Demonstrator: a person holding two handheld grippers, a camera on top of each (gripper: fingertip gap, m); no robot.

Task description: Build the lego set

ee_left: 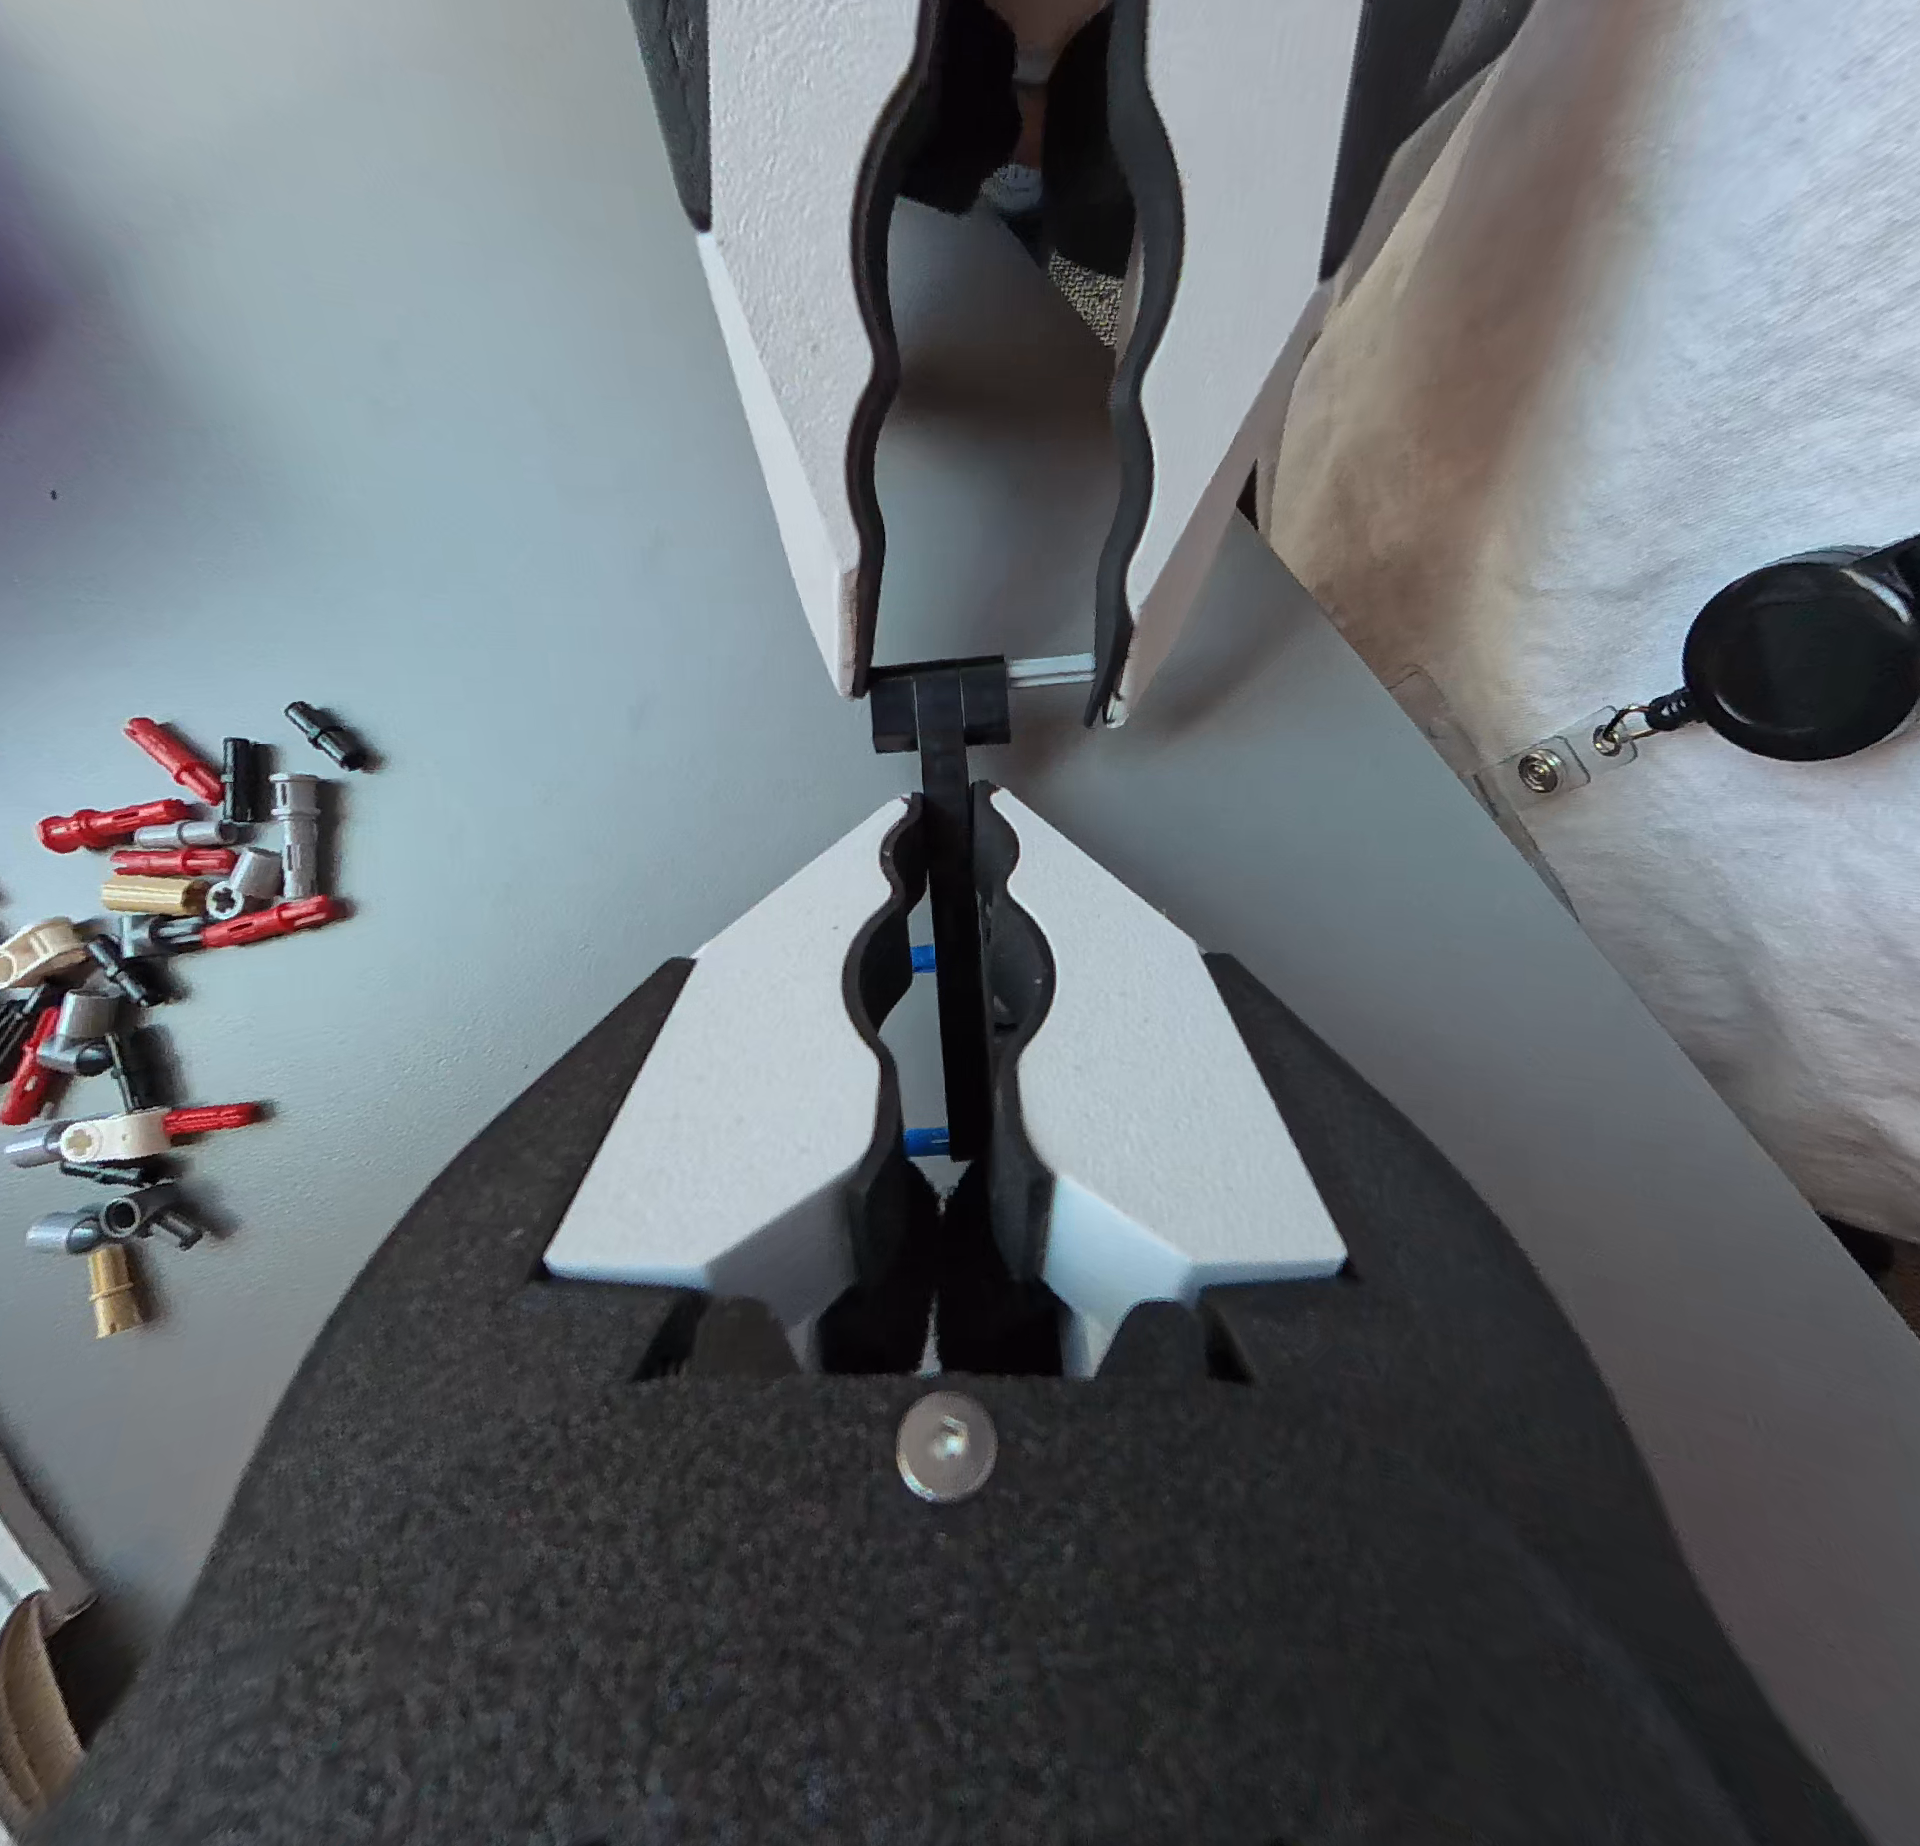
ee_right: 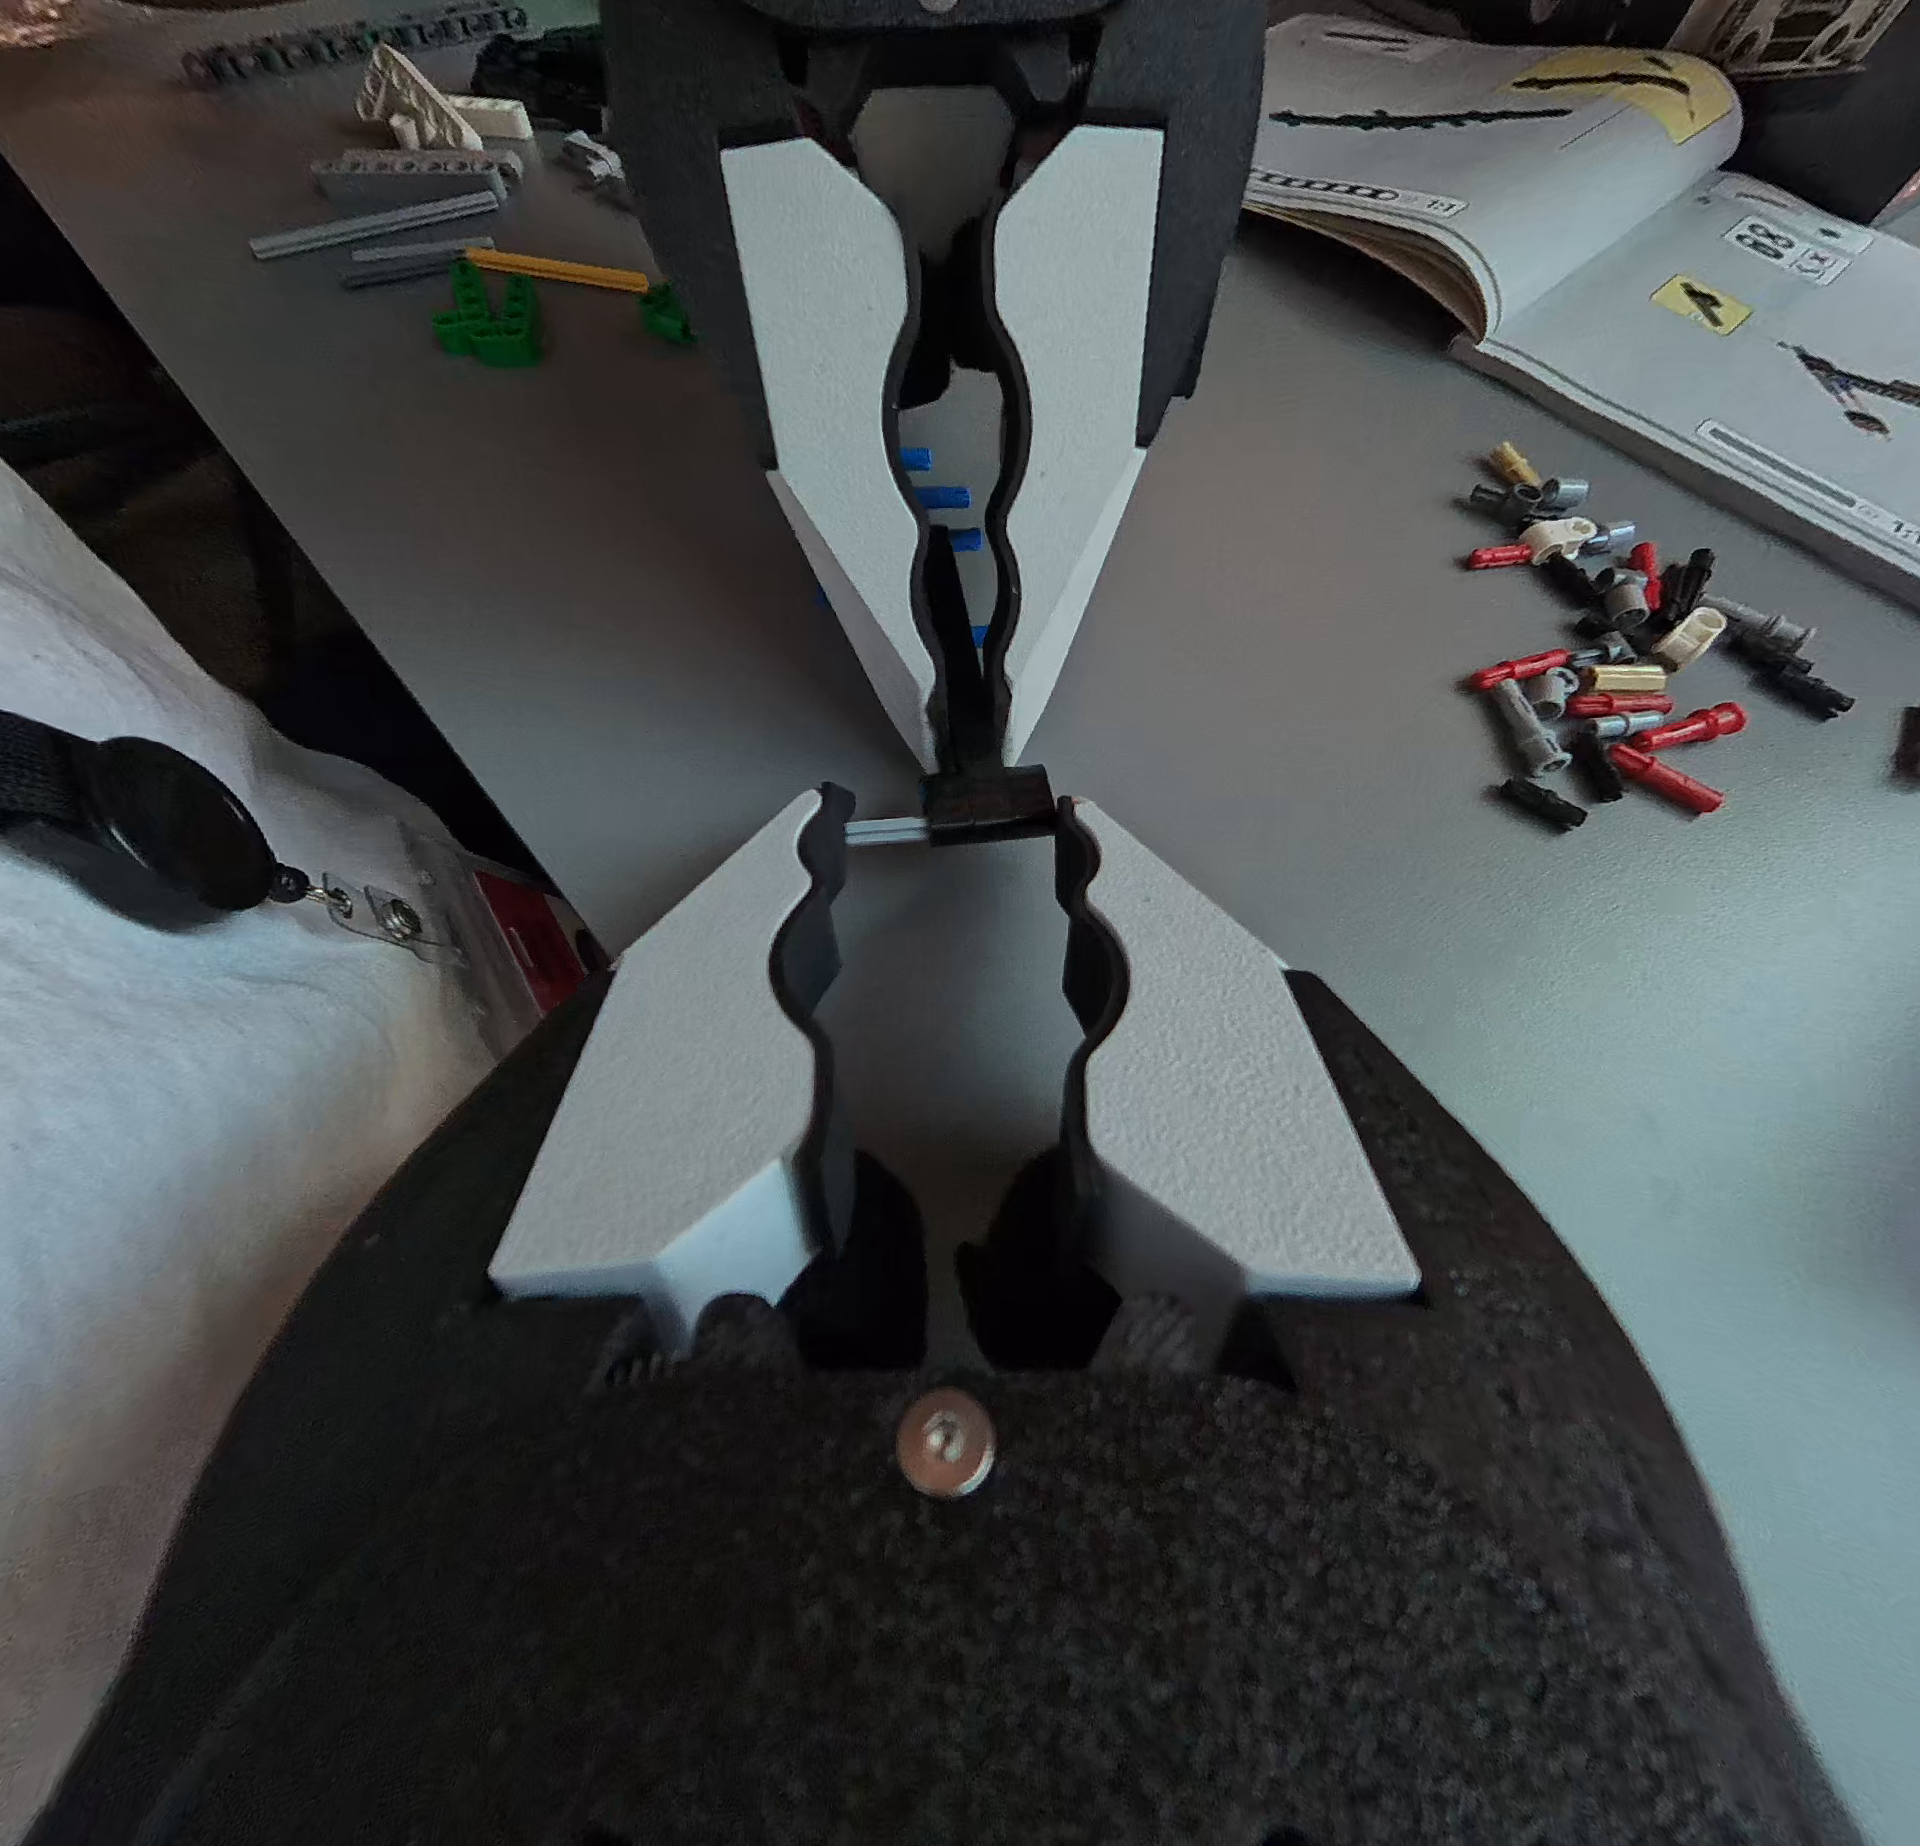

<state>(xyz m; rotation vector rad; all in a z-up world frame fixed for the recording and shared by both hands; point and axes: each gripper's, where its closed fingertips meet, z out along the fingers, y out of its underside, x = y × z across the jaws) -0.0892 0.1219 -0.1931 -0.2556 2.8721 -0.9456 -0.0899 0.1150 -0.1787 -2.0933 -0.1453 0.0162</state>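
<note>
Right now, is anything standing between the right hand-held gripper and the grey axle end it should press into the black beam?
Nothing visible does. The right hand-held gripper is open around the black connector and the grey axle; its fingertips already flank both ends.

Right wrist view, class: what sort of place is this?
Probably a desk or hobby worktable indoors: a grey tabletop, an open instruction booklet, and a loose pile of small connector pins.

Matt grey tabletop (ee_right: 1351, 965); glossy plastic pins (ee_left: 187, 861); rough black foam-like left claw (ee_left: 951, 820) housing; paper booklet (ee_right: 1662, 269).
</note>
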